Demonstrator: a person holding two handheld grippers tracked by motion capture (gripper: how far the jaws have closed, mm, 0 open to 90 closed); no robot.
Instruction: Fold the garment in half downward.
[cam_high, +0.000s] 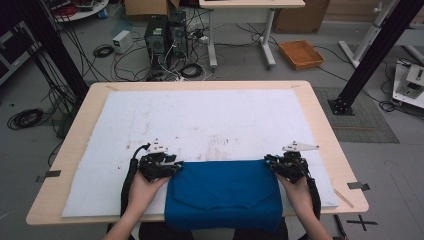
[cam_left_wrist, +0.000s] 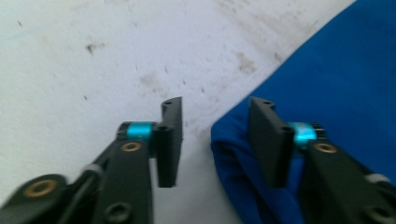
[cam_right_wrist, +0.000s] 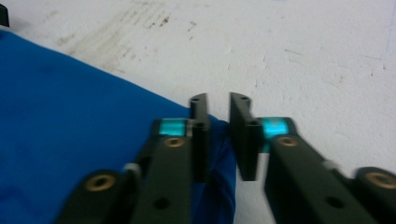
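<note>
1. Two grippers sit at the far corners of a blue cloth, one on each side.
2. It lies on the white mat at the near edge of the table, and its front hangs over a little.
3. It looks folded already, with a flap across the middle. More folds or smoothing may be left.
4. Left gripper: its jaws stand partly open. The cloth's corner sits between them, against one jaw, but they don't look to be pinching it.
5. Right gripper: its jaws are almost shut, with the cloth's edge between them. I can't tell if they pinch it.
6. It is soft, thick and bright blue.
</note>
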